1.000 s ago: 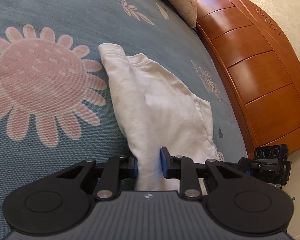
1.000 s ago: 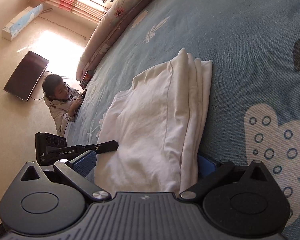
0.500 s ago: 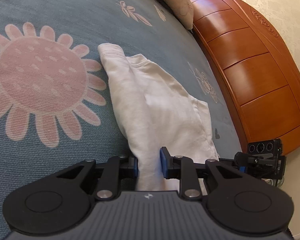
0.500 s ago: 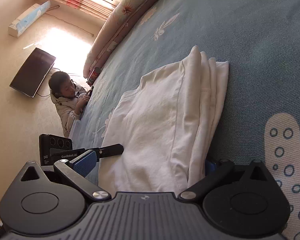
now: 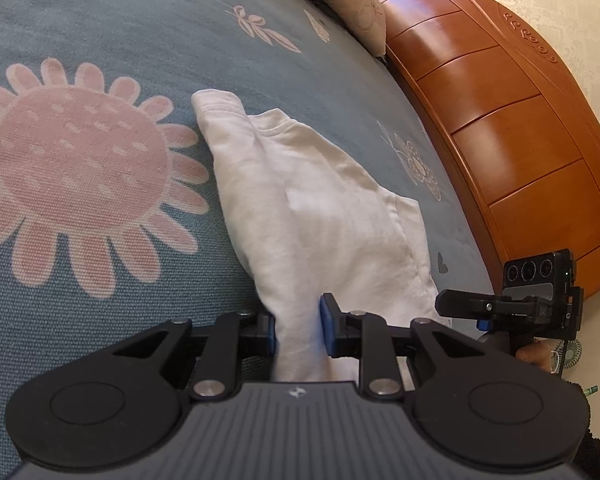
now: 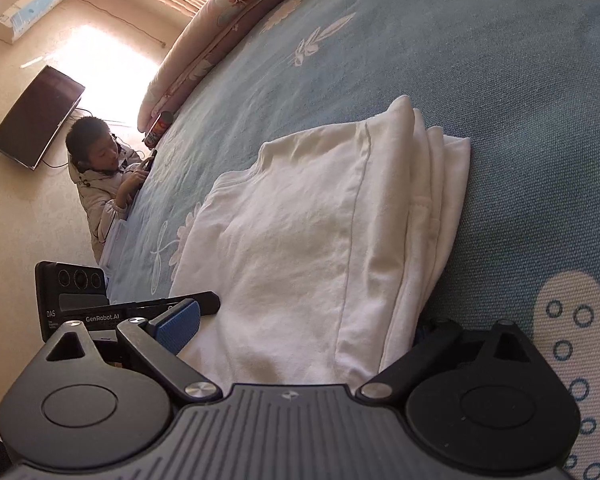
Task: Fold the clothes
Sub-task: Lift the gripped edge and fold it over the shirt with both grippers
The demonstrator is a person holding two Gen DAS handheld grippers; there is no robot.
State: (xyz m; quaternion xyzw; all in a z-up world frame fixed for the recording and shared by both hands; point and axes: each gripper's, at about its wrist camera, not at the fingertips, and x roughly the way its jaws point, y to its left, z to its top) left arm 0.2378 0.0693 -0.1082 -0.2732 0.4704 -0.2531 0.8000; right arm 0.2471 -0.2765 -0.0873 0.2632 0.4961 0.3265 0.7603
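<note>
One white garment [image 5: 320, 216], half folded, centre frame on the blue bedspread [image 5: 100, 20]. Left gripper [image 5: 298, 330] pinches its near edge; right gripper [image 6: 300, 328] spread around stacked folds. Risk: layers slipping apart if lifted unevenly.

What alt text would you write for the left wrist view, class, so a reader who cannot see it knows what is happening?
The left gripper pinches the near edge of a folded white garment lying on a blue bedspread with a large pink flower. An orange wooden headboard curves along the right, and the right gripper reaches in at the lower right.
</note>
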